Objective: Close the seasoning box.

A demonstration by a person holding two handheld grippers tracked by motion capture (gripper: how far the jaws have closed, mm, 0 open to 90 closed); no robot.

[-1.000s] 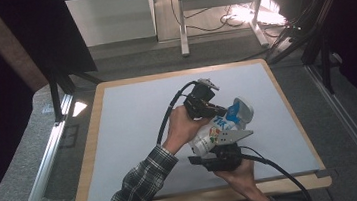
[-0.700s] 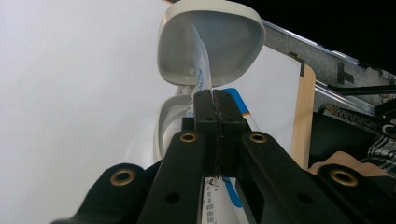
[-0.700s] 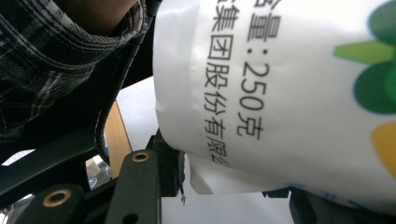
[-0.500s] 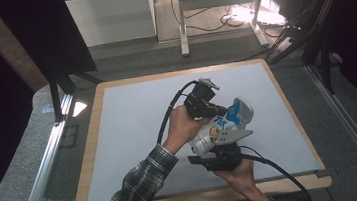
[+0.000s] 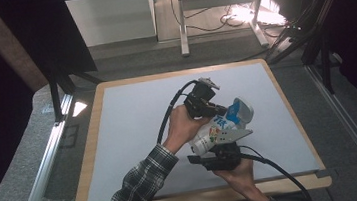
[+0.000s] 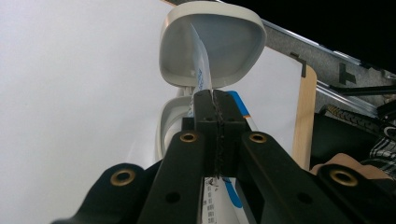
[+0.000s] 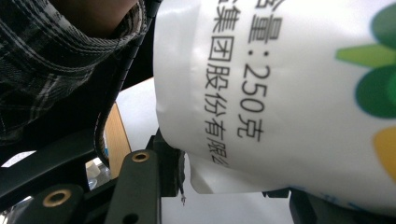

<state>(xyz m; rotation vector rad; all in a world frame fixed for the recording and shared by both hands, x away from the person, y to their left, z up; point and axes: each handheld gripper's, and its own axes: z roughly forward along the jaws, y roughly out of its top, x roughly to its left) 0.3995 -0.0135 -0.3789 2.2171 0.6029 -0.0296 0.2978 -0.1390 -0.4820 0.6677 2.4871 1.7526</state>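
Nothing has moved since the earlier frames: both hands, both tools and the pouch sit where they were a second ago, so the work is held in a steady grip, not advancing. The left tool (image 5: pixel 218 110) has its jaws fully closed, pinching a thin white-and-blue tab or film (image 6: pixel 201 70) that stands up just past its tips, in front of the open white flip lid (image 6: pixel 212 44) of the wet-wipe style pouch (image 5: pixel 222 126). The right tool (image 5: pixel 220 151) is partly open, its jaws clamped across the pouch's lower end, the printed white body (image 7: pixel 289 93) lying right above its jaws. The pouch hangs between the two tools above the surface (image 5: pixel 130 135). I judge the pull on that tab has yet to begin.
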